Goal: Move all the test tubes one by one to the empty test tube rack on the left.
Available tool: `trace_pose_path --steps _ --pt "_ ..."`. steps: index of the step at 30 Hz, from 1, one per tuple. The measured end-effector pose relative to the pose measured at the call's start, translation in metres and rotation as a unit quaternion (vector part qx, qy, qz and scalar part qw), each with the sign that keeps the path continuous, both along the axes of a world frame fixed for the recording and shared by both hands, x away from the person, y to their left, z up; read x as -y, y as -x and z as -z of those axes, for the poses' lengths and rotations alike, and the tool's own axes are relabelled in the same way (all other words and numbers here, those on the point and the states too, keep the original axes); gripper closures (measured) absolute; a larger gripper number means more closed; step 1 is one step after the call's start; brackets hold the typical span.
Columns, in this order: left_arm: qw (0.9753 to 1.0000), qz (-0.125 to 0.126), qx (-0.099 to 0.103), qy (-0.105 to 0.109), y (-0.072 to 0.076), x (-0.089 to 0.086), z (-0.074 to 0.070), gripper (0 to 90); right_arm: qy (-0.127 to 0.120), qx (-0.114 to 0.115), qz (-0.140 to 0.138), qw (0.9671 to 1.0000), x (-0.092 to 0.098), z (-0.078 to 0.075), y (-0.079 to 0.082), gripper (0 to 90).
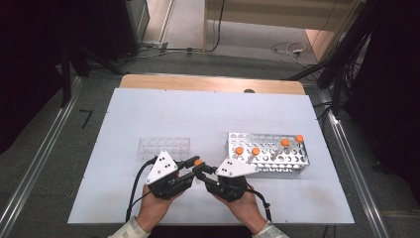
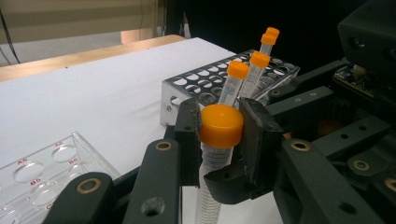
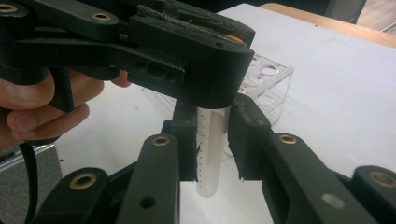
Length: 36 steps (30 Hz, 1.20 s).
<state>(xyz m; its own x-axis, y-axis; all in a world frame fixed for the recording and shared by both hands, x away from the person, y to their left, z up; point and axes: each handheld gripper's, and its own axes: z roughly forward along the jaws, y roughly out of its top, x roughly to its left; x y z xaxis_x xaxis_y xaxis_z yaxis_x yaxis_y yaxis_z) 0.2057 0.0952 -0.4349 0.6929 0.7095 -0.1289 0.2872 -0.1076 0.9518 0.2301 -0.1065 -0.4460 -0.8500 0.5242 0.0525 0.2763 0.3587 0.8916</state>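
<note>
Step in hand: two-gripper handling of one capped tube (image 2: 219, 140), held in the air over the tabletop (image 1: 198, 114) at about 6 o'clock, between the clear rack (image 1: 163, 148) at 9 and the metal rack (image 1: 270, 148) at 3.

Left gripper (image 1: 193, 164): fingers (image 2: 187, 135) clenched on the tube's orange cap (image 2: 221, 125), one pad each side, cap top showing above them. Tube hangs roughly upright below the cap.

Right gripper (image 1: 205, 178): fingers (image 3: 184, 140) on either side of the tube body (image 3: 210, 154), lower down. Left one looks touching; a sliver of gap shows at the right one, so full closure can't be confirmed from this view. Probably grasping the body.

Judgement: looks like a cap-off step or a handover, w/ one gripper fixing the body and the other on the cap. Can't say which. If uncapping, next move calls for firm hold on the body, then twist at the cap w/o tilting; contents not readable. If transfer, one gripper must let go only once the other's grip is sure.

Pose: both hands come in from 6 o'clock, grippers angled inward toward each other, tips meeting at the tube. Left hand (image 1: 156, 206) and right hand (image 1: 245, 206) low, near the tabletop edge.

Other: four orange-capped tubes (image 1: 270, 145) stand in the metal rack; clear rack wells look unfilled.
</note>
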Motion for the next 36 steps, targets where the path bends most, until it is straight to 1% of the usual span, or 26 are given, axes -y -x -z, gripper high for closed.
trace_pose_path --steps 1,2,3,4,6,7,9,10,11,17,20,27,36 --pt "1.0000 -0.001 0.000 0.000 0.000 0.000 0.000 69.8 -0.001 0.000 -0.001 1.0000 0.000 0.000 0.000 66.7" --pt "1.0000 -0.001 0.000 0.000 0.000 -0.001 0.000 69.8 -0.001 0.000 -0.001 1.0000 0.000 0.000 0.000 66.7" --pt "1.0000 -0.003 0.000 0.001 0.000 -0.002 -0.001 69.8 -0.001 -0.003 0.000 1.0000 0.001 -0.001 0.000 58.2" --pt "1.0000 -0.003 0.000 0.001 0.000 -0.002 -0.001 69.8 -0.001 -0.003 0.000 1.0000 0.001 -0.001 0.000 58.2" --pt "1.0000 -0.004 0.001 0.005 0.000 -0.003 -0.001 69.8 -0.005 -0.001 -0.004 1.0000 0.003 -0.002 0.000 51.3" --pt "1.0000 -0.005 0.000 0.006 0.000 -0.003 -0.002 69.8 -0.004 -0.001 -0.002 1.0000 0.004 -0.002 0.000 46.0" --pt "0.9999 -0.007 0.000 0.008 0.000 -0.005 -0.002 69.8 -0.002 -0.003 -0.002 1.0000 0.005 -0.002 0.000 42.4" --pt "0.9999 -0.008 0.000 0.009 -0.001 -0.006 -0.003 69.8 -0.002 -0.003 -0.002 1.0000 0.005 -0.002 0.000 42.4" --pt "0.9999 -0.010 0.000 0.010 -0.001 -0.008 -0.004 69.8 0.002 -0.003 0.001 1.0000 0.006 -0.003 0.000 35.6" --pt "0.9995 -0.019 0.006 0.024 0.001 -0.019 -0.013 69.8 0.002 0.002 0.006 1.0000 0.012 -0.004 0.002 31.8" --pt "0.9993 -0.024 0.008 0.029 0.001 -0.025 -0.016 69.8 0.004 0.001 0.009 0.9999 0.017 -0.003 0.004 31.4" --pt "0.9989 -0.035 0.010 0.031 0.004 -0.039 -0.020 69.8 0.005 0.003 0.016 0.9999 0.029 -0.004 0.009 31.1" --pt "0.9969 -0.064 0.017 0.043 0.004 -0.059 -0.027 69.7 0.005 0.000 0.032 0.9995 0.045 -0.004 0.012 30.6"
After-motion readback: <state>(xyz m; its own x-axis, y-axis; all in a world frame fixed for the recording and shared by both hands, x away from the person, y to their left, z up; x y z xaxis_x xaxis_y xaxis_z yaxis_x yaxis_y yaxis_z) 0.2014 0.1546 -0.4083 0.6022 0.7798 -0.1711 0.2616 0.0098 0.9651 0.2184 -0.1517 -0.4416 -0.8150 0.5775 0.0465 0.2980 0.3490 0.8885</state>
